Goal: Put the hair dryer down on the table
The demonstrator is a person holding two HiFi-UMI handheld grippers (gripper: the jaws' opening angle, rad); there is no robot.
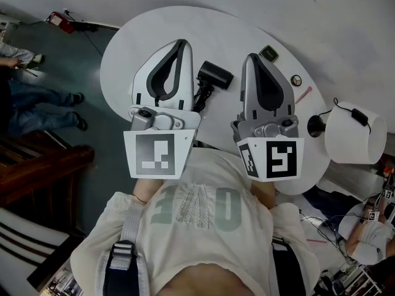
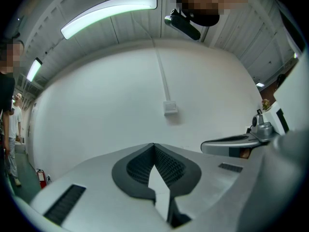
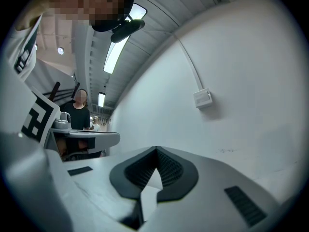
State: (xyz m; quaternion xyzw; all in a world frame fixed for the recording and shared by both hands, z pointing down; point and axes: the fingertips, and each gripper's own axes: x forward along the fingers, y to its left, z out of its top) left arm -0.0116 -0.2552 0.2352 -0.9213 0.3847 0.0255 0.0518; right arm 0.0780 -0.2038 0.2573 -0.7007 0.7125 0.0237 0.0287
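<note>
A black hair dryer (image 1: 214,74) lies on the round white table (image 1: 142,36), its coiled cord (image 1: 201,97) beside it. My left gripper (image 1: 180,44) is held above the table just left of the dryer, apart from it, jaws shut and empty. To the dryer's right is my right gripper (image 1: 251,57), also shut with nothing in it. In the left gripper view the left gripper (image 2: 154,144) points at a bare white wall, tips meeting. The right gripper (image 3: 156,149) faces the same wall in the right gripper view. The dryer shows in neither gripper view.
A small dark square item (image 1: 268,54), a round piece (image 1: 296,80) and a pink pen (image 1: 303,94) lie at the table's right. A white cylindrical lampshade (image 1: 354,134) stands at the right edge. A person's legs (image 1: 37,106) and wooden steps (image 1: 37,171) are on the left.
</note>
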